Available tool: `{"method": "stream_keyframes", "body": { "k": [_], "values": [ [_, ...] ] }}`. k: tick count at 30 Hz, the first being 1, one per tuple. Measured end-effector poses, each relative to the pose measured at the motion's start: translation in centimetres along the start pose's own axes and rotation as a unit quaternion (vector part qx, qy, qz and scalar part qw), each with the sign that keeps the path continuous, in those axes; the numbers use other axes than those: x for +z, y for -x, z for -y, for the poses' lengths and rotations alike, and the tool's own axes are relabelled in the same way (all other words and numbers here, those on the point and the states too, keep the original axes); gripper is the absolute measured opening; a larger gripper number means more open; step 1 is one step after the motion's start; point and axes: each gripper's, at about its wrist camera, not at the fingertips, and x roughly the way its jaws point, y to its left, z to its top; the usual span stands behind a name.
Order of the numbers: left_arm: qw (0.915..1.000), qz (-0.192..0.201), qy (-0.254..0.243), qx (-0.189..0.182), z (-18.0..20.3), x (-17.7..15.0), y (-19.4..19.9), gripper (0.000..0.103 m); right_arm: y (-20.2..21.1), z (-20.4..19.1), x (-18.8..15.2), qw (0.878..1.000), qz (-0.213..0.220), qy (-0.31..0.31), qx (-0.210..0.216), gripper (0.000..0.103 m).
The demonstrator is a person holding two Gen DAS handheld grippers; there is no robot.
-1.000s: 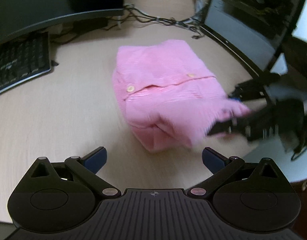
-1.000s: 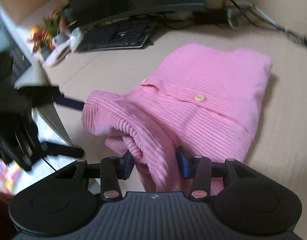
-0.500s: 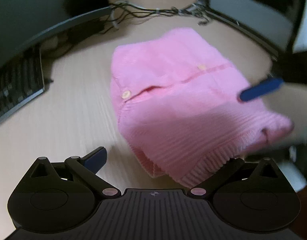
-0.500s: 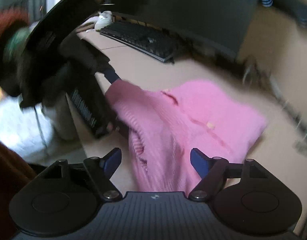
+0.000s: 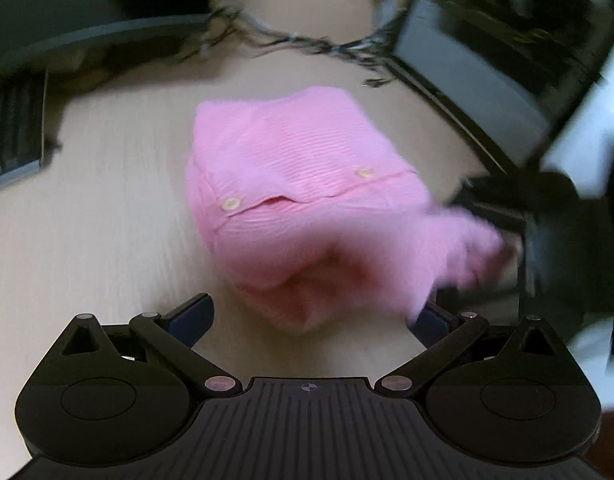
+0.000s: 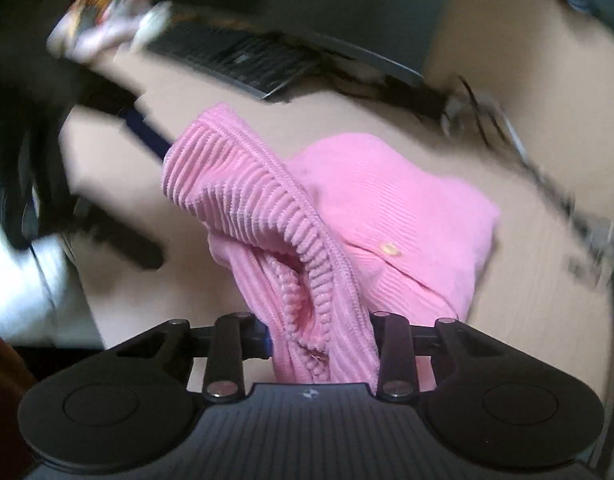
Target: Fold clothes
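Motion smears the near fold of the pink cardigan (image 5: 331, 276) below my left fingers (image 5: 191, 314). My right fingers (image 6: 263, 334) are mostly buried in its ribbed hem. The keyboard (image 5: 13, 128) is cut off by the frame edge, and the colourful clutter (image 6: 107, 12) is too blurred to identify.

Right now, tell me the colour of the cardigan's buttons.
Pale yellow-cream buttons on the pink cardigan; clearest in the left wrist view.

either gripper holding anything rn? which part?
Right gripper is shut on the pink cardigan, pinching its ribbed hem edge. Left gripper is open, holding nothing.
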Motion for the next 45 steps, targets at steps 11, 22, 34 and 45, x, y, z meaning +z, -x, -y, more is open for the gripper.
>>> {"method": "stream_keyframes", "body": {
  "k": [11, 22, 34, 45],
  "values": [
    [0.9552, 0.088, -0.272, 0.077, 4.7, 0.0, -1.0, 0.103, 4.7, 0.0, 0.7, 0.997, -0.055, 0.031, 0.049, 0.029],
    [0.9774, 0.03, -0.124, -0.169, 1.9, 0.5, -5.1, 0.103, 0.9, 2.9, 7.5, 0.982, -0.117, 0.133, 0.072, 0.038],
    [0.9845, 0.039, 0.032, -0.168, -1.5, 1.4, -5.3, 0.103, 2.1, 5.6, 10.2, 0.993, -0.029, 0.107, -0.028, 0.098],
    [0.979, 0.061, 0.111, -0.16, -6.4, 5.1, -7.0, 0.103, 5.1, 9.4, 5.7, 0.997, 0.047, -0.041, -0.053, 0.103]
  ]
}}
